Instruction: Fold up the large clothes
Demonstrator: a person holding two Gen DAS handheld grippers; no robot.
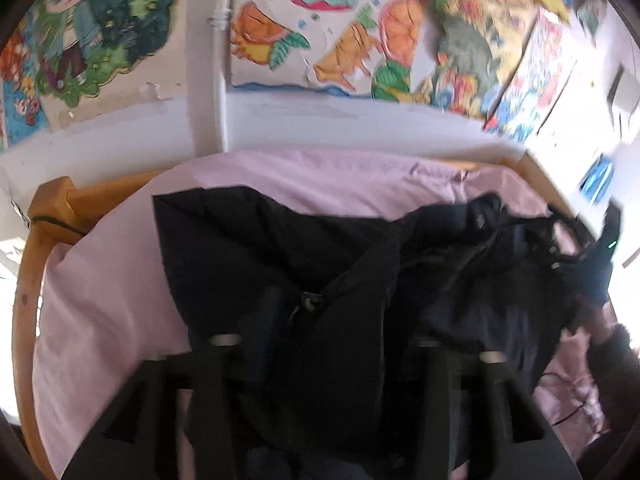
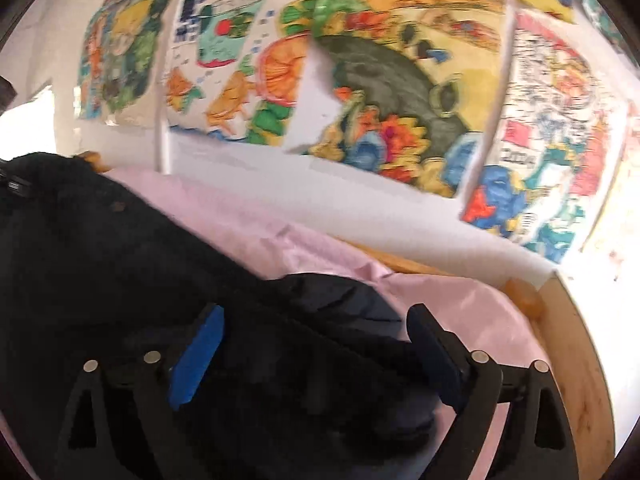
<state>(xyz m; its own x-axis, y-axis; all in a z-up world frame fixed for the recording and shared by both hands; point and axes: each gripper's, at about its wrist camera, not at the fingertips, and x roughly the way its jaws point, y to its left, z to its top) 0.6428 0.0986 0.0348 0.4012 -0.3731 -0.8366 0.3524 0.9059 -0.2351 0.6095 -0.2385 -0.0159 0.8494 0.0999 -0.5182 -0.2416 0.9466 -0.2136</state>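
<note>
A large black padded jacket (image 1: 280, 248) lies crumpled on a pink bedsheet (image 1: 100, 300). My left gripper (image 1: 352, 320) hovers over its near part, dark fingers (image 1: 272, 312) spread, with a fold and a small toggle of the jacket between them; the pads do not visibly press. In the right wrist view the jacket (image 2: 100, 240) fills the left and middle. My right gripper (image 2: 316, 340) stands wide open above the jacket's edge, its blue-padded fingers (image 2: 200, 348) well apart with cloth under the gap. Both views are motion-blurred.
A curved wooden bed frame (image 1: 24, 300) (image 2: 576, 360) rims the pink sheet (image 2: 460, 312). A white wall with colourful drawings (image 1: 340, 40) (image 2: 380, 100) stands right behind the bed. A person's dark sleeve (image 1: 612, 352) enters at the right edge of the left wrist view.
</note>
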